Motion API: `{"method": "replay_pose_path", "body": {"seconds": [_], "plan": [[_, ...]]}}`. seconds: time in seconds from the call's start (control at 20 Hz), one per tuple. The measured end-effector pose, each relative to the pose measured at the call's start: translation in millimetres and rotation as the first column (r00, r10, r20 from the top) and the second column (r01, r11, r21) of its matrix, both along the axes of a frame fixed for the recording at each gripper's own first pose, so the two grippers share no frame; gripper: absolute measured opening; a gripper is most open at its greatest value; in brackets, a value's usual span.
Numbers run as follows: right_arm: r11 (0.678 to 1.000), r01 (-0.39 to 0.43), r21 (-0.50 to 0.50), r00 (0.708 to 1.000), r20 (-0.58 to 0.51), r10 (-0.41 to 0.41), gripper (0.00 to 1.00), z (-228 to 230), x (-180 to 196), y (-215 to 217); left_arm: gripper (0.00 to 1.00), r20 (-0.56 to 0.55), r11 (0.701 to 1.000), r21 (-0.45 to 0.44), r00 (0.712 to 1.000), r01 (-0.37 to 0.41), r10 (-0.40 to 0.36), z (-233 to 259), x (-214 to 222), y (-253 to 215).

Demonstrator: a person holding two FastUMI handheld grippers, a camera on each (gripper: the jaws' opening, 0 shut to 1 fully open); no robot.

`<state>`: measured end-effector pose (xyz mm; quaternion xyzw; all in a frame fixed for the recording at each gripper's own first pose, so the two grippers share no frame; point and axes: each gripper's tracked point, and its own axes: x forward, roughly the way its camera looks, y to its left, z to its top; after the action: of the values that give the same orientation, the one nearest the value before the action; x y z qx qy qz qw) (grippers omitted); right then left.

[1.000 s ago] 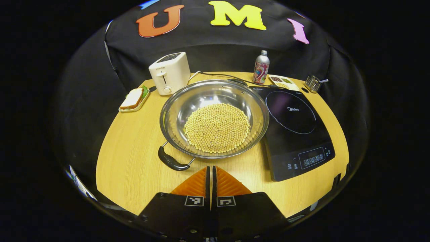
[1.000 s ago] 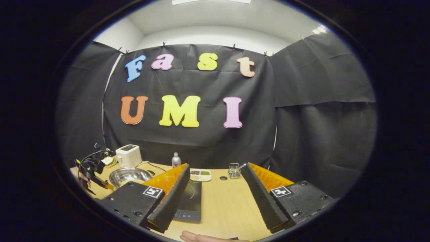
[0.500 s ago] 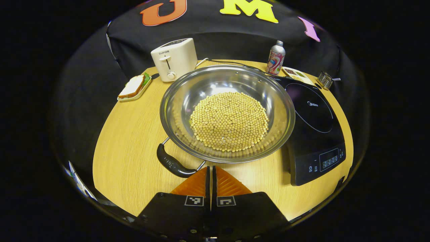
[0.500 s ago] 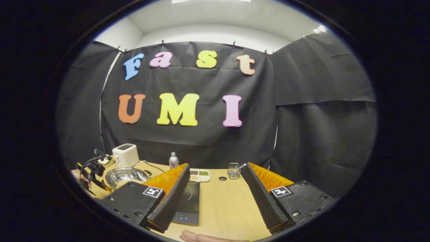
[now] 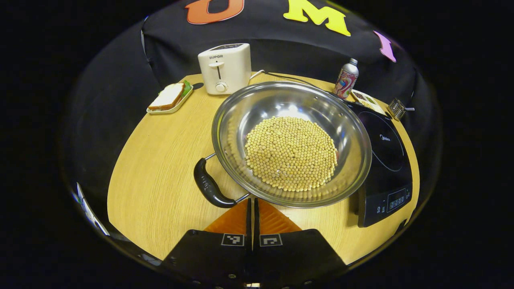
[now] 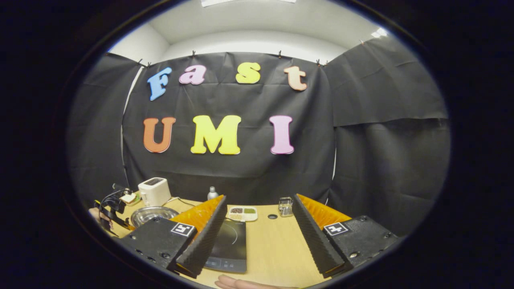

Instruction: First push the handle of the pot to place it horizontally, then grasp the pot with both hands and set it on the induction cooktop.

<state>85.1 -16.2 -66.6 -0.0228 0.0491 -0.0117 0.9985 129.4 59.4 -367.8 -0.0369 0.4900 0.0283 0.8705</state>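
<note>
Steel pot (image 5: 289,120) of beans on desk (image 5: 160,160), handle (image 5: 209,186) just beside my closed left gripper (image 5: 253,206); my right gripper (image 6: 257,233) gapes wide, holding nothing.

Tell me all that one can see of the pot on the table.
The pot is a wide, shallow bowl of shiny metal, upright on the wooden table, just left of the induction cooktop. A heap of pale beans covers its bottom. A black handle on wire brackets points near-left, beside the shut left gripper.
</note>
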Motion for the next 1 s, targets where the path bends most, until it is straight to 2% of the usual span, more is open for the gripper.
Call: {"method": "replay_pose_path", "body": {"seconds": [0.05,0.1,0.15,0.2,0.25,0.35,0.4,0.45,0.65,0.7,0.75,0.95,1.0], "plan": [[1.0,0.003,-0.005,1.0,0.007,-0.003,0.98,1,1,2,0.1,-0.004,1.0,0.027,1.0,-0.011,0.011,-1,0,8],[1.0,0.001,-0.008,1.0,0.012,-0.001,0.98,4,2,5,0.0,-0.008,0.999,0.048,1.0,-0.021,0.021,-3,0,16],[1.0,-0.006,-0.009,1.0,0.014,0.006,1.0,6,3,10,0.0,-0.011,0.998,0.048,0.999,-0.03,0.03,-6,3,20],[1.0,-0.017,-0.005,1.0,0.014,0.017,1.0,8,4,15,0.1,-0.014,0.999,0.027,0.999,-0.038,0.038,-8,2,21],[1.0,-0.029,0.0,0.999,0.018,0.029,0.99,11,7,20,0.0,-0.013,0.999,0.004,0.999,-0.035,0.035,-8,3,21],[0.999,-0.043,-0.005,0.999,0.025,0.043,1.0,14,11,27,0.0,-0.013,0.999,-0.021,0.999,-0.029,0.029,-7,5,22],[0.999,-0.043,-0.011,0.999,0.031,0.043,0.99,16,15,29,0.1,-0.012,1.0,-0.018,1.0,-0.026,0.026,-7,6,26],[0.999,-0.044,-0.016,0.998,0.036,0.045,1.0,18,18,31,0.0,-0.009,0.999,-0.016,1.0,-0.03,0.03,-6,10,29],[0.998,-0.068,-0.008,0.996,0.05,0.068,0.99,21,29,49,0.0,-0.004,0.998,-0.014,0.998,-0.066,0.066,-6,19,42],[0.997,-0.071,-0.005,0.996,0.055,0.072,1.0,21,31,52,0.1,0.0,0.997,-0.011,0.997,-0.072,0.072,-7,22,46],[0.998,-0.067,-0.002,0.996,0.061,0.068,1.0,20,33,54,0.0,0.001,0.997,-0.01,0.997,-0.076,0.076,-7,25,48],[0.998,-0.064,0.025,0.996,0.07,0.062,0.99,18,39,58,0.0,-0.006,0.997,-0.009,0.997,-0.075,0.075,-7,38,60],[0.998,-0.064,0.029,0.995,0.073,0.061,0.99,17,42,59,0.1,-0.008,0.997,-0.008,0.997,-0.077,0.077,-8,43,64]]}}
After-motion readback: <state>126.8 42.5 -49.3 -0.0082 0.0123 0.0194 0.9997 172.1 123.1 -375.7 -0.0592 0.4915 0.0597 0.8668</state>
